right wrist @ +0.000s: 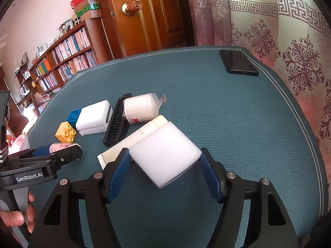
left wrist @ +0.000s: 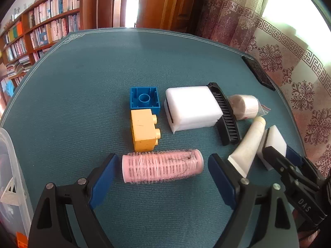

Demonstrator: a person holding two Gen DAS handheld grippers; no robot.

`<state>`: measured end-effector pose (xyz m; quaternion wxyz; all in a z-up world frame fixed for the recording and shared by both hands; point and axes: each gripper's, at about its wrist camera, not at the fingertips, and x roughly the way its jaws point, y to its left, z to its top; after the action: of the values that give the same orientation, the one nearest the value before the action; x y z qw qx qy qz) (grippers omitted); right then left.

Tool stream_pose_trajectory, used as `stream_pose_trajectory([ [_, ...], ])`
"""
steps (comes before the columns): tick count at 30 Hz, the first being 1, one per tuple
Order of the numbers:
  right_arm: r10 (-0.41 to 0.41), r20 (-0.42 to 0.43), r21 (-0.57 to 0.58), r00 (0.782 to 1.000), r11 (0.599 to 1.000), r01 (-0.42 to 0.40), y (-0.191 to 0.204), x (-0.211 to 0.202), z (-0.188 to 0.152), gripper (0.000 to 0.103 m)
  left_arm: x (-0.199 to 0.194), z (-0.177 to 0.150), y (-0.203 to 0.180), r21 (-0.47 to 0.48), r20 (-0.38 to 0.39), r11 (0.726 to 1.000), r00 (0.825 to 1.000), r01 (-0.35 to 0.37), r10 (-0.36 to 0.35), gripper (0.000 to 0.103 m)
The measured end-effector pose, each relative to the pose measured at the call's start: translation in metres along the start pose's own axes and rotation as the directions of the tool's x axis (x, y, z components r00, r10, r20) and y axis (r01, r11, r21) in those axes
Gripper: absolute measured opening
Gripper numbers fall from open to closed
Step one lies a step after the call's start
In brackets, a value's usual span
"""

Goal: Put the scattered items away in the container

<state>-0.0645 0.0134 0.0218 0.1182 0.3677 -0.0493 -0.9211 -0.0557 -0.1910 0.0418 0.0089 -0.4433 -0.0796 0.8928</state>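
A pink hair roller (left wrist: 162,166) wrapped in clear bristly mesh lies on its side between the spread fingers of the left gripper (left wrist: 163,177); gaps show at both ends, so nothing is clamped. To its right, a white foam sponge (right wrist: 165,155) sits between the blue pads of the right gripper (right wrist: 165,169), both pads touching its edges and closed on it. The sponge rests partly on a cream tube (right wrist: 132,139) that lies slanted beneath it.

Just behind the roller stands a yellow toy brick (left wrist: 144,131), touching a blue brick (left wrist: 144,100) turned hollow side up. Beside them is a stack of white sponges (left wrist: 192,108), with a black comb (left wrist: 225,115) leaning along its right edge and a bagged bandage roll (left wrist: 245,106) next to that.

All of this lies on a teal ribbed table mat (left wrist: 103,82) with a white border line. A clear plastic container (left wrist: 10,175) stands at the left edge. A black phone (right wrist: 239,65) lies well apart near the far corner. A bookshelf (left wrist: 41,26), wooden door (right wrist: 144,16) and patterned curtain (right wrist: 289,51) surround the table.
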Motion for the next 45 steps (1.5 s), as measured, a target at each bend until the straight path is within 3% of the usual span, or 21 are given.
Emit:
stream_pose_trajectory([
  [19, 0.030, 0.009, 0.031, 1.000, 0.999, -0.030, -0.005, -0.004, -0.001, 0.070, -0.010, -0.013, 0.012, 0.021, 0.047, 0.999, 0.998, -0.030, 0.029, 0.082],
  [22, 0.034, 0.018, 0.029, 0.999, 0.999, -0.034, -0.004, -0.006, -0.002, 0.070, -0.016, -0.014, 0.012, 0.024, 0.056, 0.999, 0.998, -0.031, 0.029, 0.075],
  [45, 0.042, 0.052, 0.036, 0.998, 0.998, -0.044, -0.006, -0.017, -0.006, 0.070, -0.066, -0.029, 0.017, 0.053, 0.135, 0.998, 0.991, -0.029, 0.021, 0.075],
])
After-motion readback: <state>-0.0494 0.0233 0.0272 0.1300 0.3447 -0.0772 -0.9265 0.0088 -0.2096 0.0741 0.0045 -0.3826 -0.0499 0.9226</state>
